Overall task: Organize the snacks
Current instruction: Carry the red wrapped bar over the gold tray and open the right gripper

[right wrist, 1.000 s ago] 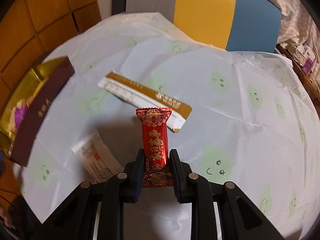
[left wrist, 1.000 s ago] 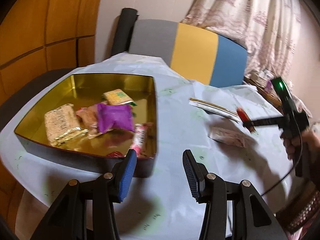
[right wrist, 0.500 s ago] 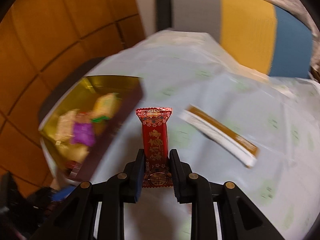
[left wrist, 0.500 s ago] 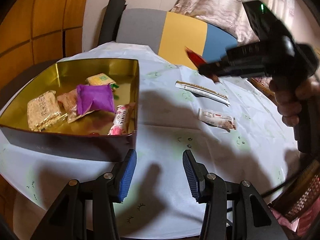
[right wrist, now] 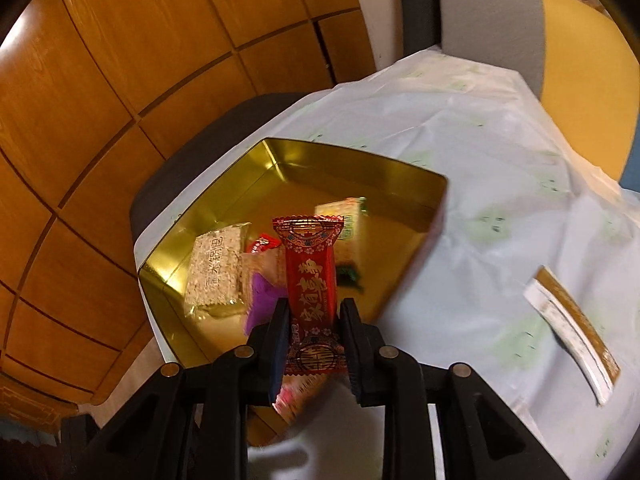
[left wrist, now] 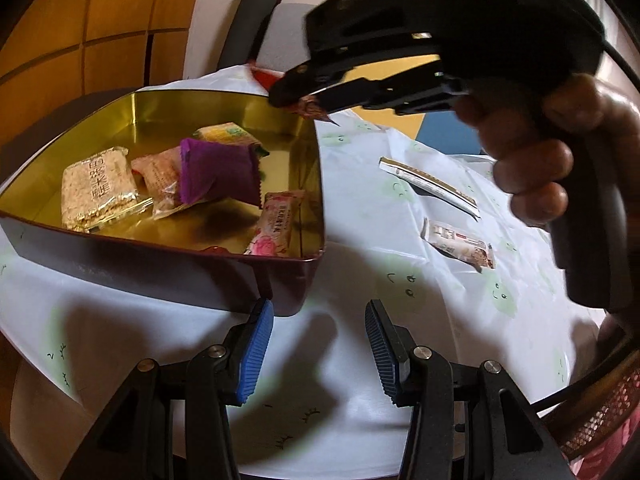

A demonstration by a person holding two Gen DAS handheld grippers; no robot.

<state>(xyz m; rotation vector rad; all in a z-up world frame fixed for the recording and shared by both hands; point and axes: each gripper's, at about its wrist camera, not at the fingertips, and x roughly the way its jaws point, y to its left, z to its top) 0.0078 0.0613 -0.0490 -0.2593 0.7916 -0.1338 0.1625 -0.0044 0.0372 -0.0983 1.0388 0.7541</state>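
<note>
My right gripper (right wrist: pixel 314 320) is shut on a red snack packet (right wrist: pixel 310 272) with gold lettering and holds it over the gold-lined tin (right wrist: pixel 352 164). In the left wrist view that gripper (left wrist: pixel 288 92) hangs above the tin's far right corner, with the red packet (left wrist: pixel 264 78) sticking out past it. The tin (left wrist: pixel 168 96) holds an oat bar (left wrist: pixel 98 188), a purple packet (left wrist: pixel 216 172), a pink packet (left wrist: pixel 276 228) and others. Below the tin's near wall, my left gripper (left wrist: pixel 320 344) stands open and empty over the tablecloth.
A gold-and-white stick packet (left wrist: pixel 430 186) and a pale snack bar (left wrist: pixel 458 244) lie on the white cloth right of the tin. A person's hand (left wrist: pixel 532 168) grips the right tool. A chair with grey, yellow and blue panels stands behind the table.
The right gripper has carried the red packet from the right of the table leftwards to above the tin. The left gripper has sunk slightly towards the cloth.
</note>
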